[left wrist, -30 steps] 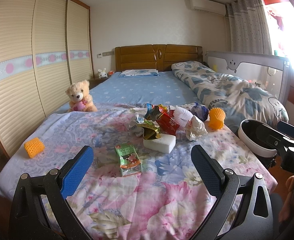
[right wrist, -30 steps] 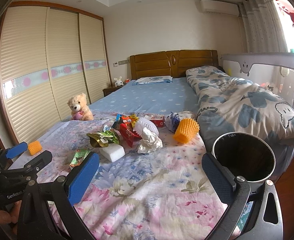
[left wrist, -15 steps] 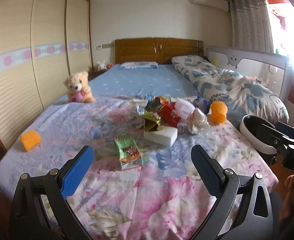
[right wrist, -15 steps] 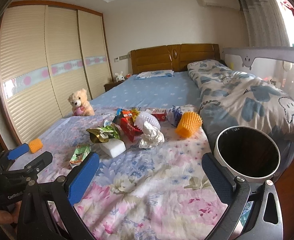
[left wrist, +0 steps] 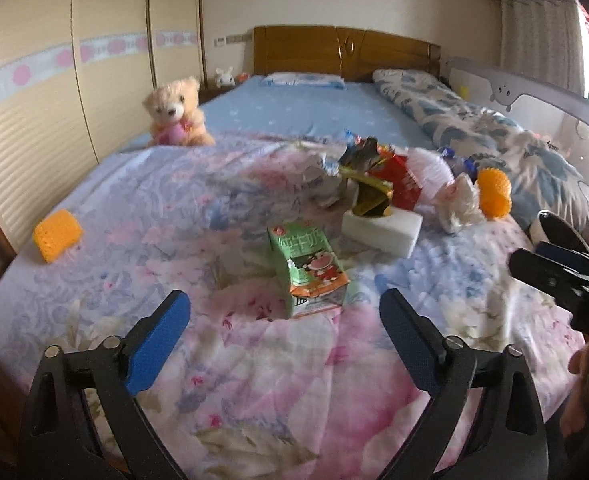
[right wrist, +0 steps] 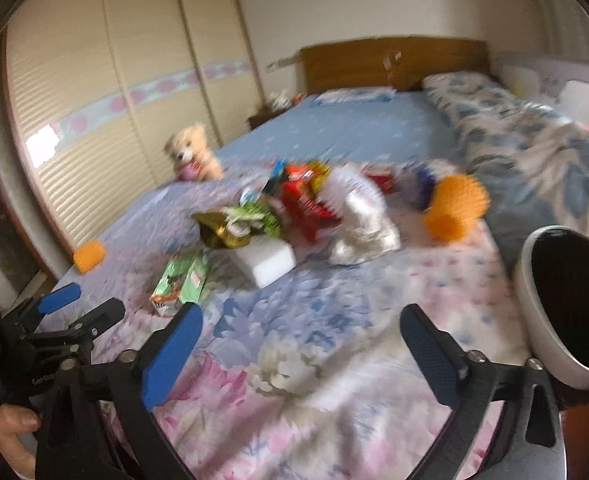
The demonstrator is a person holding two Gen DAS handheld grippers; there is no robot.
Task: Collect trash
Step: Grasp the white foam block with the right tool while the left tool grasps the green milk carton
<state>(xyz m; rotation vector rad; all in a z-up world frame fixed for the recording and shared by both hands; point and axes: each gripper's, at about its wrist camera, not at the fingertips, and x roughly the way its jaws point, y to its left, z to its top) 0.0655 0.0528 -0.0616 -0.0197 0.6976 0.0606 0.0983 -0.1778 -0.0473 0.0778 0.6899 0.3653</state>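
My left jaws [left wrist: 282,312] hang wide apart over the flowered bedspread [left wrist: 254,380], with nothing between the blue pads [left wrist: 156,344]. Just ahead of them the green milk carton [left wrist: 308,268] lies flat on the bed, clear of both pads. Beyond it sits a white foam block [left wrist: 382,228] with a gold wrapper [left wrist: 368,196] resting on its top. Behind that the trash is heaped together: red packets [left wrist: 398,180], a white frilly wrapper [left wrist: 430,164] and crumpled paper [left wrist: 458,204]. An orange foam net [left wrist: 493,193] lies just right of the heap, and another orange net piece [left wrist: 57,234] lies well apart near the left edge of the bed. A teddy bear [left wrist: 175,114] sits at the far left of the bedspread.

My right jaws [right wrist: 300,330] also stand wide and hold nothing, though they have just been closing a little, with only bedspread under the gap. That view is blurred. In it the carton [right wrist: 180,282] lies ahead and to the left, near my left gripper, and the heap sits farther back in the middle. The white bin [right wrist: 534,304] with its dark inside stands at the right edge of the bed, just beside my right pad.
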